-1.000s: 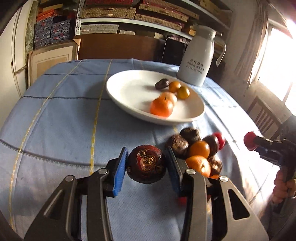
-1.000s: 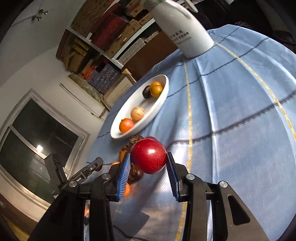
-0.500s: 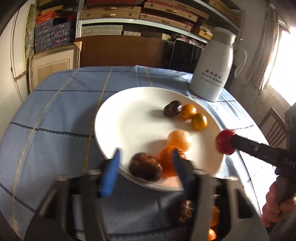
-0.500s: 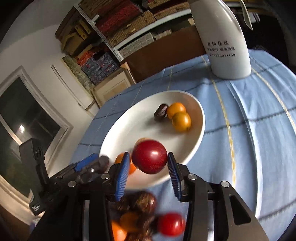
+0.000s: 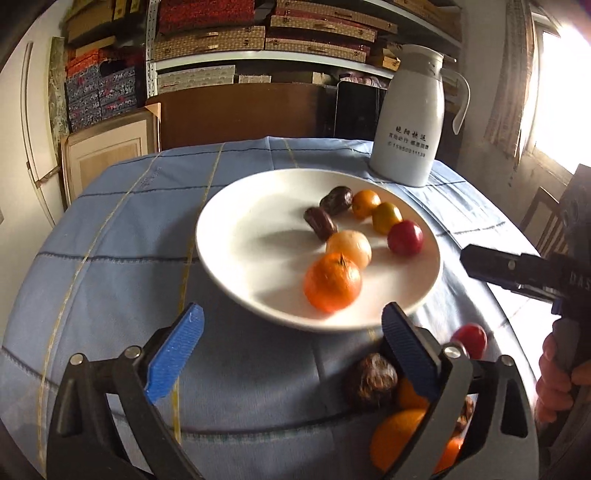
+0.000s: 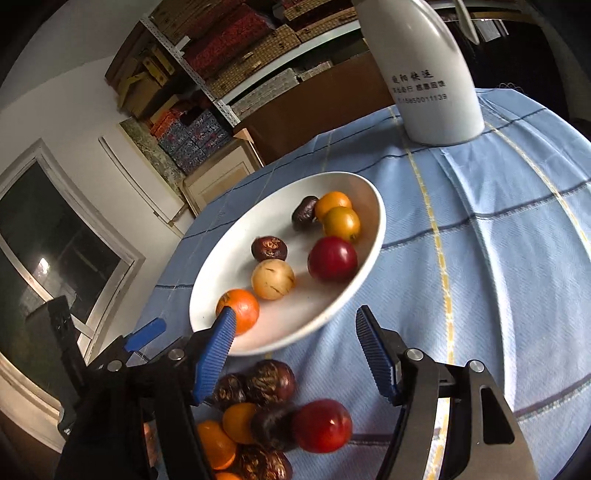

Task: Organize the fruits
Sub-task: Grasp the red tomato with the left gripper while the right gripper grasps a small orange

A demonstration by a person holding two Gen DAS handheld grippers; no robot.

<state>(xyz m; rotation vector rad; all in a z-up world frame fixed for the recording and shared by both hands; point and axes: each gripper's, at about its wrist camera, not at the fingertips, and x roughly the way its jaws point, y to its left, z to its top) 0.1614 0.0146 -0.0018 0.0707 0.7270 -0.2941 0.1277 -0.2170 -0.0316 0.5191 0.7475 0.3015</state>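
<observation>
From the left wrist, the left gripper (image 5: 291,343) has wide, empty fingers. Seven fruits sit on the white plate (image 5: 229,254) so they stay together. One dark fruit (image 5: 319,222) lies longways, pointing away-left.

From the right wrist, the right gripper (image 6: 295,350) also gapes, empty, above the pile of fruits (image 6: 273,417) waiting on the surface (image 6: 498,277).

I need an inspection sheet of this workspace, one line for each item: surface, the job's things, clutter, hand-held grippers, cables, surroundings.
Surface: round table under a blue checked tablecloth.
Job's things: white plate holding seven fruits, among them a red fruit and an orange; a pile of loose fruits lies on the cloth beside the plate.
Clutter: white jug behind the plate.
Hand-held grippers: left hand-held gripper open, empty; right hand-held gripper open, empty, above the pile.
Cables: nothing seen.
Surroundings: shelves of boxes, bright window, wooden chair.
</observation>
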